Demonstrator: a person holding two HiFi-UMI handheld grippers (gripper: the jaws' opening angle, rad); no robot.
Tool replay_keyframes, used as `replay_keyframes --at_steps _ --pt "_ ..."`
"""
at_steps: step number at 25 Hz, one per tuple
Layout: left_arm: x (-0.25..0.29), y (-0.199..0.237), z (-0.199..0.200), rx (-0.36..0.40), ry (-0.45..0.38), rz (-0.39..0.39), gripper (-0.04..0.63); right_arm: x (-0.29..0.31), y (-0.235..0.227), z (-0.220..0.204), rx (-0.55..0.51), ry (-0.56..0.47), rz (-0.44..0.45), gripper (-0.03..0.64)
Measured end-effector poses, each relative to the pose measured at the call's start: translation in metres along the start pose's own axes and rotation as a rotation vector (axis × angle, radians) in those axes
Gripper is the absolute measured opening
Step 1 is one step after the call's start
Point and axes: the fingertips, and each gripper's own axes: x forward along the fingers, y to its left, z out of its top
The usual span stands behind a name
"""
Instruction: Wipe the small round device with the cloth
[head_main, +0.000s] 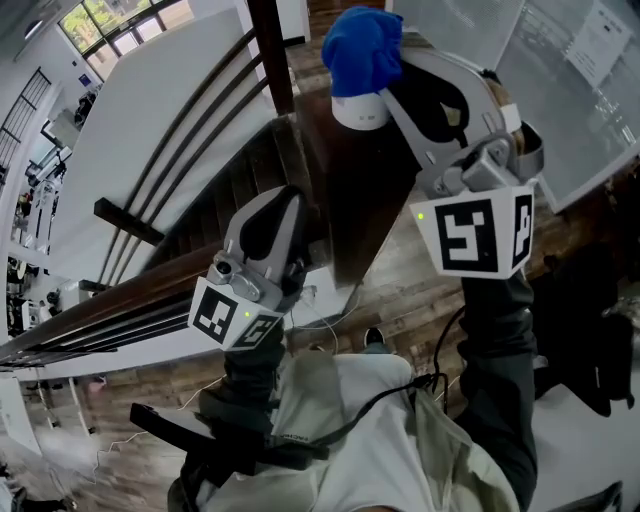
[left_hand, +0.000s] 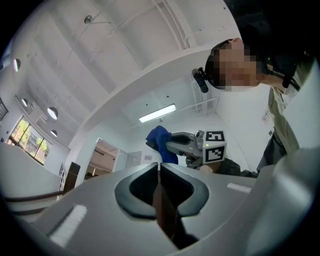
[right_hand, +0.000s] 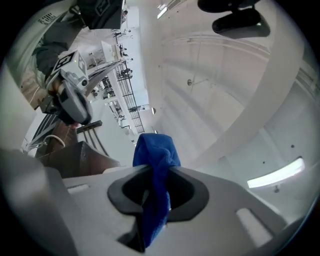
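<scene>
Head view: the right gripper (head_main: 396, 70) clamps a blue cloth (head_main: 362, 48) against the top of the small round white device (head_main: 358, 110), which sits on dark wood (head_main: 345, 190). The left gripper (head_main: 287, 200) hangs lower, jaws pressed together, empty.

Your left gripper (head_main: 278, 200) and right gripper (head_main: 395, 85) are pale grey shells with black-lined throats. Behind them, the left marker cube (head_main: 232, 318) and right marker cube (head_main: 475, 235) are white with black squares and a green light. You wear dark grey sleeves (head_main: 495, 370) and a pale top (head_main: 345, 425), crossed by a black cable (head_main: 385, 398).
</scene>
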Motion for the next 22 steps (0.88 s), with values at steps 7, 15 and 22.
replay_keyframes --at_steps 7,15,22 --pt "0.007 0.004 0.015 0.012 -0.042 -0.005 0.003 -0.013 0.081 0.004 -0.07 0.008 0.215 0.066" --pt "-0.001 0.01 0.005 -0.032 -0.03 0.024 0.003 -0.038 -0.06 -0.007 0.352 -0.26 -0.086 0.066" --pt "-0.002 0.012 0.005 -0.033 -0.027 0.051 0.003 -0.002 -0.021 -0.069 0.869 -0.209 0.027 0.064"
